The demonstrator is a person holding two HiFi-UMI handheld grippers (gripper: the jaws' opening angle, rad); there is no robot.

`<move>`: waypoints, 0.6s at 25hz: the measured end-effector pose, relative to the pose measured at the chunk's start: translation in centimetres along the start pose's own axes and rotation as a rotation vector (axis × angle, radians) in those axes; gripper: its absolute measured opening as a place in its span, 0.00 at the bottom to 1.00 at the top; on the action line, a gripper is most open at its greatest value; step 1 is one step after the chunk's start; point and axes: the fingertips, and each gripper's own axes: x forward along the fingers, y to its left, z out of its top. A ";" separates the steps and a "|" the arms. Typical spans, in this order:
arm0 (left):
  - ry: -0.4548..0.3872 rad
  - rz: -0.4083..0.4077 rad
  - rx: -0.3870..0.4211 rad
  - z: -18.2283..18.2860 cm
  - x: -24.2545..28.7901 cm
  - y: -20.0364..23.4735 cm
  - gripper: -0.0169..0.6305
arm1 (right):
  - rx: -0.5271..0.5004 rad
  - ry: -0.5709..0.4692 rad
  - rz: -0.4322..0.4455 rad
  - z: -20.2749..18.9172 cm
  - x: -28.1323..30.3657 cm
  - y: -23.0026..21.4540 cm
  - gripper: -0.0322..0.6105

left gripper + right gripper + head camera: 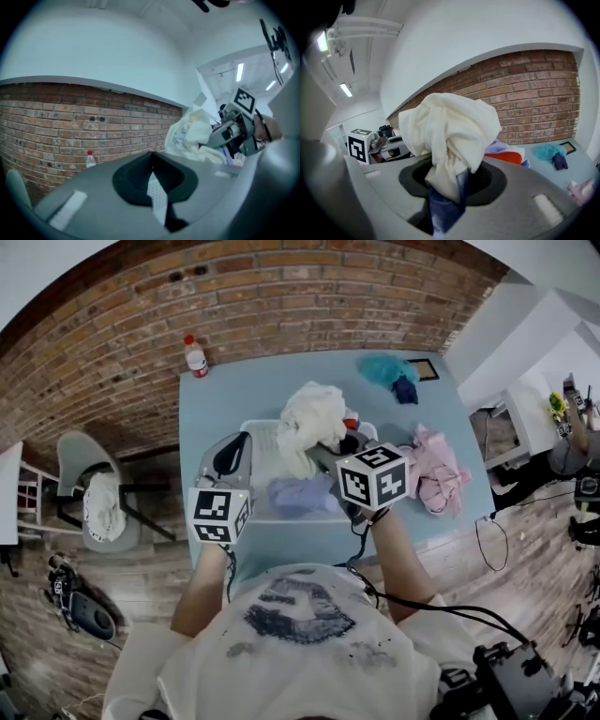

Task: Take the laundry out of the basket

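Observation:
A white laundry basket stands in the middle of the pale blue table. My right gripper is shut on a cream cloth, which hangs bunched above the basket. In the right gripper view the cream cloth fills the jaws of the right gripper, with a strip of blue fabric pinched beneath it. A lilac garment lies in the basket's near side. My left gripper is at the basket's left end, shut with nothing in it; in its own view the left gripper faces the cream cloth.
A pink garment lies on the table right of the basket. Teal and dark blue cloths sit at the far right corner. A red-capped bottle stands at the far left corner. A grey chair is left of the table.

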 end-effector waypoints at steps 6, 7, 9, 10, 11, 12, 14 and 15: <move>-0.029 -0.024 0.013 2.3 0.8 -1.1 0.01 | -0.025 -0.065 -0.074 2.4 -2.3 -0.2 0.29; -0.034 -0.027 0.014 2.7 0.9 -1.2 0.01 | -0.032 -0.073 -0.086 2.8 -2.7 -0.2 0.29; -0.042 -0.032 0.018 3.3 1.2 -1.3 0.01 | -0.038 -0.095 -0.106 3.7 -3.4 -0.3 0.29; -0.046 -0.035 0.021 3.6 1.3 -1.5 0.01 | -0.039 -0.108 -0.116 4.1 -3.9 -0.3 0.29; -0.051 -0.039 0.026 4.0 1.5 -1.7 0.01 | -0.040 -0.122 -0.128 4.5 -4.4 -0.4 0.29; -0.057 -0.043 0.031 4.3 1.6 -2.1 0.01 | -0.043 -0.139 -0.140 4.9 -4.9 -0.6 0.29; -0.071 -0.048 0.044 5.0 1.9 -2.7 0.01 | -0.055 -0.177 -0.166 5.5 -5.8 -0.8 0.29; -0.078 -0.050 0.050 5.4 2.0 -2.9 0.01 | -0.062 -0.195 -0.176 5.9 -6.2 -0.9 0.29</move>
